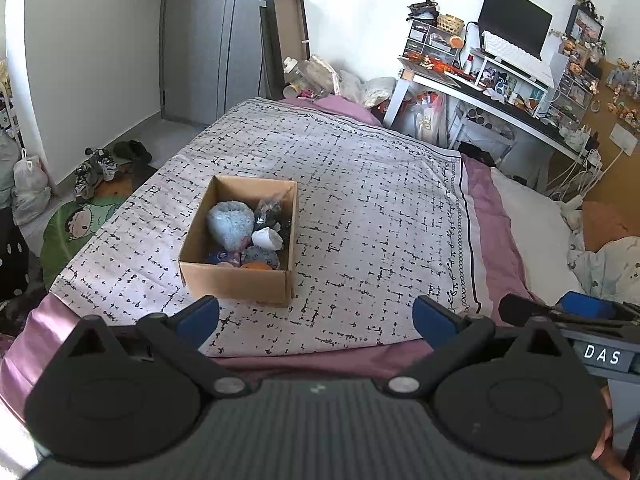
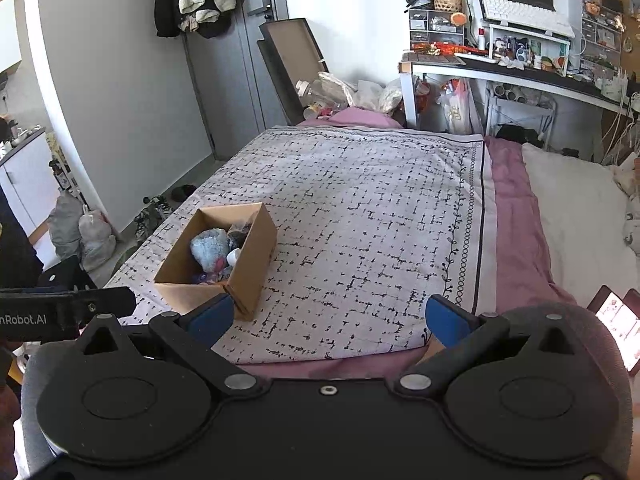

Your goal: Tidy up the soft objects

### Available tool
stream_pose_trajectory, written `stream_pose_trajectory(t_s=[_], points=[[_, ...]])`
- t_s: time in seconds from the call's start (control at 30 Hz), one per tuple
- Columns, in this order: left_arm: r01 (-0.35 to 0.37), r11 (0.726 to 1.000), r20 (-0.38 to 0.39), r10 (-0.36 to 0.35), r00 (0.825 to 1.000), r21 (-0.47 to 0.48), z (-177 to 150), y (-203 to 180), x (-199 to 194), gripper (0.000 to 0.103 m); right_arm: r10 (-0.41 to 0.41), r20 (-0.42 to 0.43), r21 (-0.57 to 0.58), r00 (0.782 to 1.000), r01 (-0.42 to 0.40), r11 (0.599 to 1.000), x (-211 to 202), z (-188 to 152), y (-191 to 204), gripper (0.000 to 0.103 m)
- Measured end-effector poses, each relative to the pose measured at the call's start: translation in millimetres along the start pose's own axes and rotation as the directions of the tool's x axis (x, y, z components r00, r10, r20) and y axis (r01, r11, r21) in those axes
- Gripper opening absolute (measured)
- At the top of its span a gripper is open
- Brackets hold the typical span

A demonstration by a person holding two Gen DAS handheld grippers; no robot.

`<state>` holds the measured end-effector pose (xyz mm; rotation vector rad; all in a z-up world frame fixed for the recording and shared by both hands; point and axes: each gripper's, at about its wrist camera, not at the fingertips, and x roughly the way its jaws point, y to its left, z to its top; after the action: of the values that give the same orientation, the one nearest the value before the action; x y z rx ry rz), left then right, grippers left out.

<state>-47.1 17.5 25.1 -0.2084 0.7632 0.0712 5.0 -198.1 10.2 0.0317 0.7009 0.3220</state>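
A brown cardboard box sits on the patterned bedspread, holding several soft toys. A fluffy light-blue plush lies on top, with a white item and a dark bagged one beside it. From the right wrist view the same box lies front left, the blue plush showing inside. My left gripper hangs open and empty just short of the box. My right gripper is open and empty too, to the right of the box.
Beyond the bed's far right corner stands a cluttered desk with a monitor. A white pillow lies at the right. Shoes and bags are on the floor left of the bed. A grey door is behind.
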Motion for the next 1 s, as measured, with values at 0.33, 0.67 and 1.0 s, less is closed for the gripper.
stream_pose_trajectory(t_s=[0.33,0.67,1.0], points=[[0.002,1.000,0.003,-0.002,1.000,-0.003,-1.8,-0.3,-0.1,0.102,-0.035,0.017,-0.012,0.999,0.035,0.999,-1.6,-1.6,0.6,0.103],[0.004,1.000,0.001,-0.004,1.000,0.001,-3.0,-2.0,-0.7,0.102,-0.043,0.013,-0.014,0.999,0.044,0.999,0.1,-3.1,-0.1,0.103],[-0.004,1.000,0.002,0.004,1.000,-0.001,-3.5,-1.6,0.5,0.102,-0.042,0.014,-0.018,0.999,0.042,0.999,1.4,-4.8,-1.6,0.103]])
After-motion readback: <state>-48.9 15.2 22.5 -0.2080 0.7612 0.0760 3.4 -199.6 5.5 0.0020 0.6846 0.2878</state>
